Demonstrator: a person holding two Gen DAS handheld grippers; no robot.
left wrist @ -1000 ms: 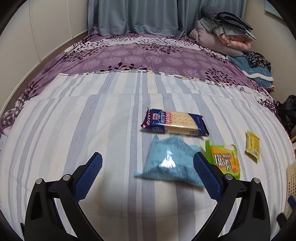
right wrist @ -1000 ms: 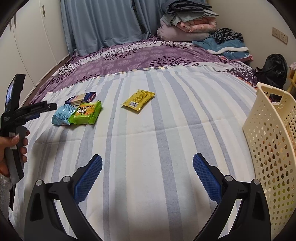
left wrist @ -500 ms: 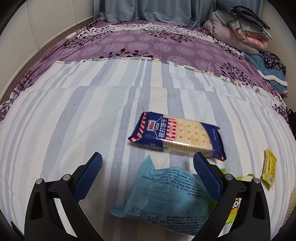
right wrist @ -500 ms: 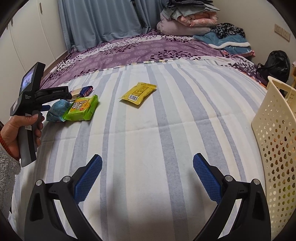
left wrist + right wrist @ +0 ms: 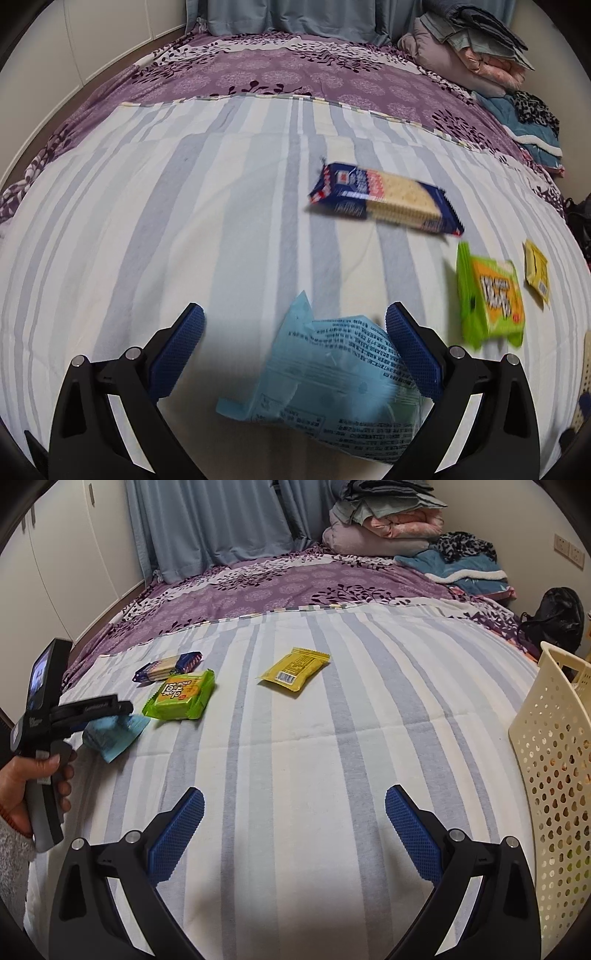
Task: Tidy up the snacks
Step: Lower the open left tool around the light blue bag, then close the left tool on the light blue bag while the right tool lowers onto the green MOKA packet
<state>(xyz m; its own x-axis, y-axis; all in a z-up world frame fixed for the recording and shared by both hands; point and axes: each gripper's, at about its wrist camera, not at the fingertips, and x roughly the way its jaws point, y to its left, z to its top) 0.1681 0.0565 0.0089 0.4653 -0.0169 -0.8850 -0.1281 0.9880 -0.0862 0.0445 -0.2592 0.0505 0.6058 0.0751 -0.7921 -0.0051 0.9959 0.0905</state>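
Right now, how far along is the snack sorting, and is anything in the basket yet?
Nothing looks done: all four snacks lie on the bed. The basket interior is mostly hidden. In hand: the open left gripper hangs over the light blue packet, not closed. Left: the cracker pack, green packet and yellow packet. The right gripper is open, empty.
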